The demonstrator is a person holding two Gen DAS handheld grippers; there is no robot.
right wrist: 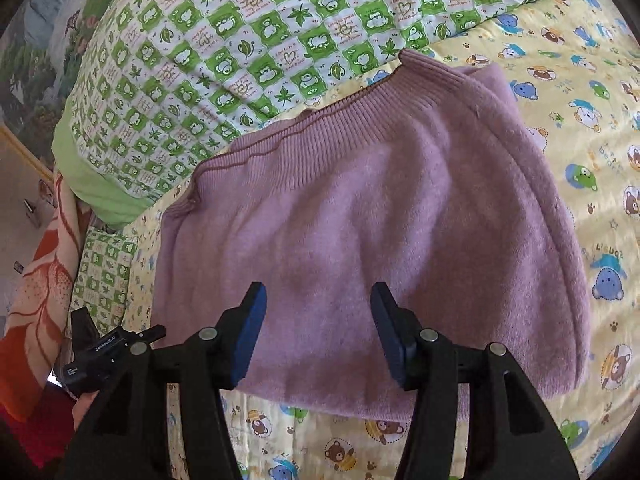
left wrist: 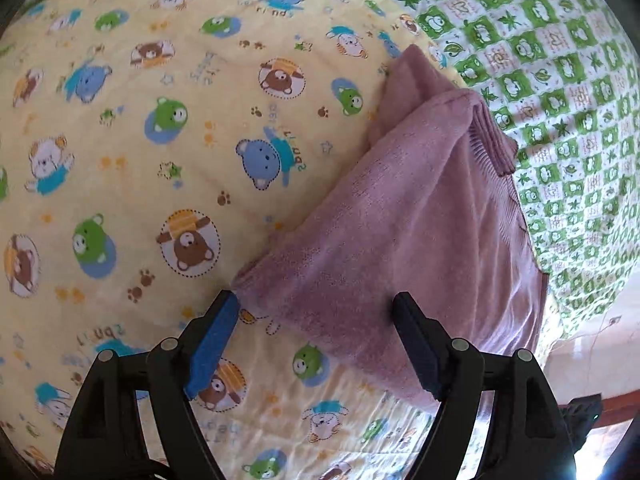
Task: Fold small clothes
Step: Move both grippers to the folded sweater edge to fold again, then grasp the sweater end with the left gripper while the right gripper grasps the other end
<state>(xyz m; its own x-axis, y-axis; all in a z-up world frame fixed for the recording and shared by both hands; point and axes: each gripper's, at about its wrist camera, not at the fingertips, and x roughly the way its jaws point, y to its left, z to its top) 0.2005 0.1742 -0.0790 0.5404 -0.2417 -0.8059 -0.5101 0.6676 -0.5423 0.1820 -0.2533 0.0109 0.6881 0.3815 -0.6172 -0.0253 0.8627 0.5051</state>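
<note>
A small mauve fleece garment [right wrist: 380, 216] with a ribbed waistband [right wrist: 320, 120] lies folded on a yellow bear-print quilt [right wrist: 592, 140]. My right gripper [right wrist: 318, 296] is open just above the garment's near part, holding nothing. In the left wrist view the same garment [left wrist: 400, 232] lies to the right, its ribbed band [left wrist: 492, 140] at the far end. My left gripper [left wrist: 316, 304] is open at the garment's near corner, empty; its left blue pad [left wrist: 216, 340] sits beside the corner.
A green-and-white checked quilt [right wrist: 240, 48] lies beyond the garment, also seen in the left wrist view [left wrist: 560, 80]. An orange patterned blanket [right wrist: 36, 300] hangs at the bed's left edge. The other gripper's black body [right wrist: 104, 352] shows at lower left. Floor [left wrist: 600, 344] lies past the bed edge.
</note>
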